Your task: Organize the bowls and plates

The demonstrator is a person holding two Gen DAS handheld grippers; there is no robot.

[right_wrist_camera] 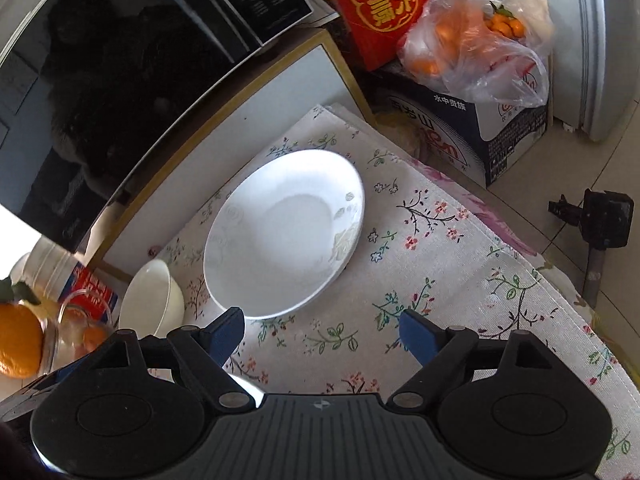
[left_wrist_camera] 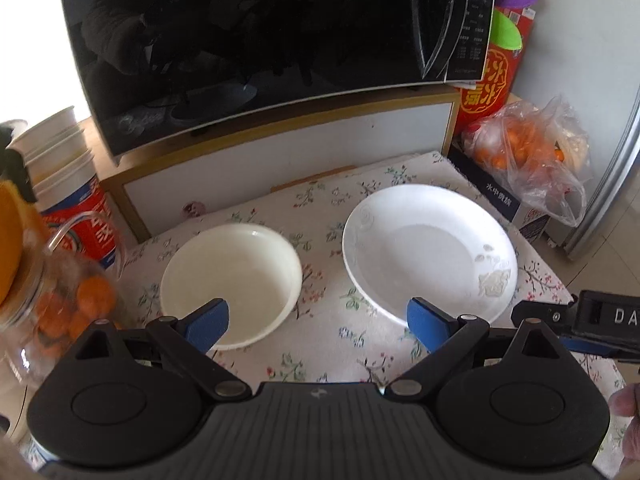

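Note:
A cream bowl point(left_wrist_camera: 230, 276) sits on the flowered tablecloth point(left_wrist_camera: 332, 332), left of a white plate point(left_wrist_camera: 428, 248) with a faint rose pattern. My left gripper point(left_wrist_camera: 318, 322) hovers above the cloth near both, jaws wide open and empty; its left pad overlaps the bowl's near rim in the picture. In the right wrist view the plate point(right_wrist_camera: 284, 232) lies ahead and the bowl point(right_wrist_camera: 154, 300) shows at lower left. My right gripper point(right_wrist_camera: 322, 336) stands open and empty just short of the plate's near edge.
A black microwave point(left_wrist_camera: 256, 40) on a white cabinet stands behind the dishes. A glass jar of oranges point(left_wrist_camera: 60, 304) and stacked paper cups point(left_wrist_camera: 60, 152) crowd the left. A bag of oranges point(left_wrist_camera: 532, 152) on a carton sits right, beside a fridge. The table's edge drops to tiled floor at right.

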